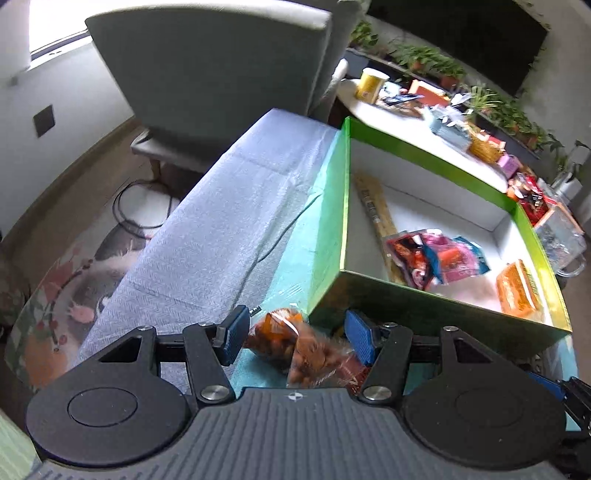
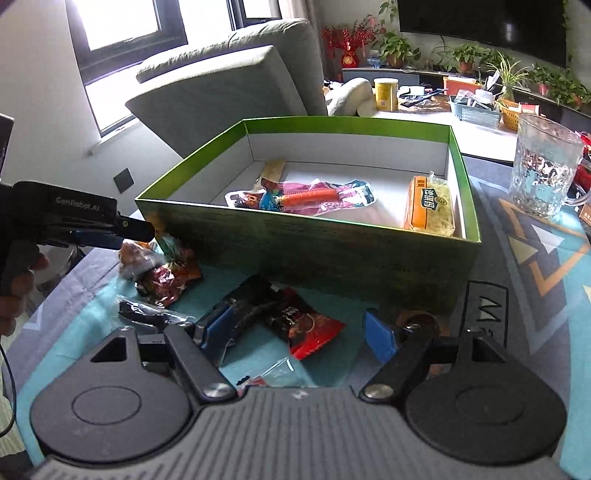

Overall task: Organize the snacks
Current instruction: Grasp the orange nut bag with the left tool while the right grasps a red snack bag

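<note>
From my feed I saw a grey armchair [image 2: 236, 74] standing before bright windows [image 2: 122, 26] with dark frames, daylight washing the pale wall [image 2: 44, 122]. A dark television [image 2: 480, 26] hung above a long ledge of potted plants [image 2: 469, 55]. A cluttered white table [image 1: 388, 110] sat beyond. Wooden floor [image 1: 74, 177] showed below, with a cable [image 1: 136, 206] coiled there.
</note>
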`<action>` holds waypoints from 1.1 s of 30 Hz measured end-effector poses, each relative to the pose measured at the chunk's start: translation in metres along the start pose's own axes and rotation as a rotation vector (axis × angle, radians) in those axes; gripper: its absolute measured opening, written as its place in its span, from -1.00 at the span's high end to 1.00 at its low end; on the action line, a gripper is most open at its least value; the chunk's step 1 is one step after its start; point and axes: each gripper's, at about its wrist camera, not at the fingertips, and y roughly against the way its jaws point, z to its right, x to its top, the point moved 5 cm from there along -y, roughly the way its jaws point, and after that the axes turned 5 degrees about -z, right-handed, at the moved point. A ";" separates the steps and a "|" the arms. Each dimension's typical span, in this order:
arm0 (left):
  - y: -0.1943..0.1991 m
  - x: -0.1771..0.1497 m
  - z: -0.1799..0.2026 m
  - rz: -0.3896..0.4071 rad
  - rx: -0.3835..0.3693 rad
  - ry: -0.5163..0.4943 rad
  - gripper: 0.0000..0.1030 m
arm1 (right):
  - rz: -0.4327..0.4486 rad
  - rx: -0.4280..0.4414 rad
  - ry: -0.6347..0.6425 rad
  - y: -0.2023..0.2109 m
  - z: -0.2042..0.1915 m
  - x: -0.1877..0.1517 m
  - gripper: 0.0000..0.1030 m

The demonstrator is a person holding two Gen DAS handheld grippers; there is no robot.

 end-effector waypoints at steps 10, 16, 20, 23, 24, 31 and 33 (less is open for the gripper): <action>-0.005 -0.002 -0.002 -0.016 0.016 -0.012 -0.07 | -0.043 0.002 0.023 -0.018 0.003 0.003 0.39; 0.000 -0.004 -0.007 0.021 0.016 -0.024 0.27 | -0.054 -0.019 0.026 -0.015 0.000 0.002 0.46; 0.009 -0.007 -0.012 0.027 -0.026 -0.010 0.38 | -0.054 -0.003 -0.039 -0.006 0.003 0.001 0.62; 0.018 -0.010 -0.012 0.050 -0.032 -0.038 0.39 | -0.036 0.011 -0.046 0.003 -0.001 -0.001 0.64; 0.022 -0.011 -0.012 0.059 -0.037 -0.042 0.39 | -0.030 0.014 -0.044 0.006 -0.002 -0.001 0.64; 0.058 -0.001 -0.003 0.147 -0.102 -0.059 0.39 | 0.046 0.023 -0.061 0.032 -0.006 0.005 0.64; 0.069 0.002 0.004 0.175 -0.127 -0.070 0.39 | 0.080 0.022 -0.061 0.040 -0.008 0.010 0.64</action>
